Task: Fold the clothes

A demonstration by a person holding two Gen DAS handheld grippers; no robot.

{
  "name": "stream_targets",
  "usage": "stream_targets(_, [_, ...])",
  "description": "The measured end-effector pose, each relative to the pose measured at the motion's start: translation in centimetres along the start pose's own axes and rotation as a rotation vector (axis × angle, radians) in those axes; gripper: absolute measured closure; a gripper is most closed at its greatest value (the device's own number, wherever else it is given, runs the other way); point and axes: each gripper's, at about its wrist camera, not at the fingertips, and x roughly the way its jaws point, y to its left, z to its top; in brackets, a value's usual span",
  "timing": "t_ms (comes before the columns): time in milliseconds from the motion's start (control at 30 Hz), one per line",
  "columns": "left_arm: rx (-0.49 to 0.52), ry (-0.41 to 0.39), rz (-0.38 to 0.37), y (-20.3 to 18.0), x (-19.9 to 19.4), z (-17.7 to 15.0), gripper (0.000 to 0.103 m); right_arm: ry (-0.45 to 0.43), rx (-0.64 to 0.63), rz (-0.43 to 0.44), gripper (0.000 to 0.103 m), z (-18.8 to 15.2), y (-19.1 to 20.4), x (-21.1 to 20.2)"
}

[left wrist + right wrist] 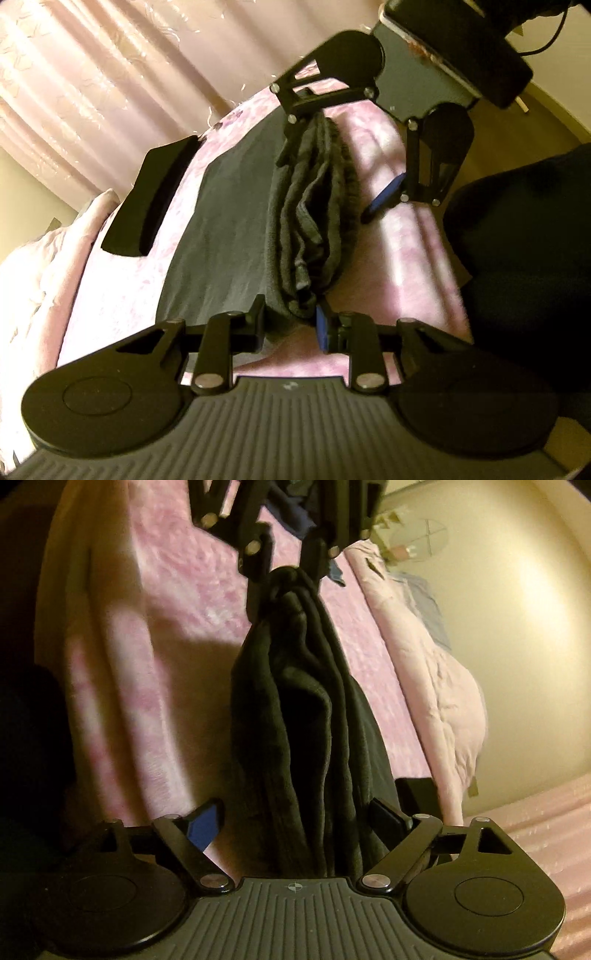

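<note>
A dark grey garment (229, 221) lies partly flat on the pink bedspread (406, 240). One edge of it is gathered into a thick bunched ridge (314, 221) that hangs stretched between the two grippers. My left gripper (291, 321) is shut on the near end of that ridge. In the right wrist view it pinches the far end (286, 579). My right gripper (325, 184) stands open at the other end: one finger lies against the cloth, the blue-padded finger (384, 199) is well apart. In its own view the garment (306, 720) runs between its wide-set fingers (297, 812).
A flat black object (147, 206) lies on the bed left of the garment. A pale pink quilt (436, 701) is heaped along the bed's far side by the wall. Pink curtains (92, 74) hang behind. A dark-clothed person (517, 258) stands at the bed's edge.
</note>
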Motion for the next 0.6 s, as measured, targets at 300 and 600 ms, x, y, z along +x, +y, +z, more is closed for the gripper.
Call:
stream_targets(300, [-0.046,0.072,0.096,-1.0,-1.2,-3.0,0.079,0.074,0.164,-0.002,0.077,4.9,-1.1,0.5])
stream_targets(600, [-0.087,0.139,0.165,-2.6,-3.4,-5.4,0.074,0.066,0.194,-0.025,0.054,7.7,1.7,-0.6])
